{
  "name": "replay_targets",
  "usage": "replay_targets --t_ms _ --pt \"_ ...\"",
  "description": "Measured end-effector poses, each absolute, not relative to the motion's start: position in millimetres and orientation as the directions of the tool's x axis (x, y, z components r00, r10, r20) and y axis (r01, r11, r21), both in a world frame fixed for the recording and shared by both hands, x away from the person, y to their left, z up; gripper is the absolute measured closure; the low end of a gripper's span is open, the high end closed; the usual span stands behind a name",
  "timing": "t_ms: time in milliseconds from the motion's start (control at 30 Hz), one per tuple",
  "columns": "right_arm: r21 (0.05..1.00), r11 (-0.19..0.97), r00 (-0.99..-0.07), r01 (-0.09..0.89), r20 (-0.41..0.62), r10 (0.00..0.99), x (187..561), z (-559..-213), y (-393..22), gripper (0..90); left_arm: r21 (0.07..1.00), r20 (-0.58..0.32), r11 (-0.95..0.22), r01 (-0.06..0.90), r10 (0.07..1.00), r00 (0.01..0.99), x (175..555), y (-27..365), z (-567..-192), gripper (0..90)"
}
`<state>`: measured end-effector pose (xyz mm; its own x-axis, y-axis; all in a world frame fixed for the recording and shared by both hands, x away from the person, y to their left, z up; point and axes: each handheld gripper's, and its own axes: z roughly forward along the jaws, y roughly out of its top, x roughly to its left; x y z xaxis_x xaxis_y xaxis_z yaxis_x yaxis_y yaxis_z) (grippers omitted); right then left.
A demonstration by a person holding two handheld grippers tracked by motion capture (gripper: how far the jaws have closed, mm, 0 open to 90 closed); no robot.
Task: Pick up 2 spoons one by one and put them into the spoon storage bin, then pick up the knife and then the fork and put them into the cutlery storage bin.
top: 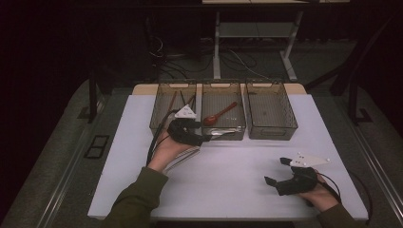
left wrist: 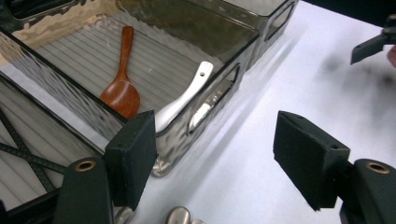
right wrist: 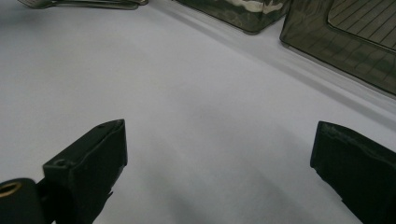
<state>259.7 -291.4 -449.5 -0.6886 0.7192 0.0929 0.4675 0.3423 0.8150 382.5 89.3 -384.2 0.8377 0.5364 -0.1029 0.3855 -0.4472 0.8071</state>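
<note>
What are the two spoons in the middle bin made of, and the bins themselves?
The brown spoon looks like wood with a glossy lacquer: warm reddish tone, soft sheen. The white spoon looks ceramic or glazed plastic: smooth, opaque, bright highlight; I can't tell which. The middle bin seems smoked transparent plastic: the ribbed floor and the spoon show through its rippled wall.

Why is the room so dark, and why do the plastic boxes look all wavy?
High view: light falls on the white table, the room behind stays dark. Left gripper view: the middle box has rippled walls that bend what's behind them; the brown spoon looks sharp. Right gripper view: soft shadows lie on the table.
</note>
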Motion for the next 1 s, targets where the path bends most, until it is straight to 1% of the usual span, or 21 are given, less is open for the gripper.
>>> replay_targets --t_ms 267,1000 --pt "0.814 0.341 -0.686 0.47 0.094 0.721 260 -450 -293 3.8 0.801 -0.102 -0.459 0.385 0.529 0.843 371 101 -387 27.4" --pt "0.813 0.345 -0.689 0.468 0.092 0.719 258 -450 -293 3.8 0.803 -0.09 -0.469 0.367 0.512 0.854 338 128 -397 27.0"
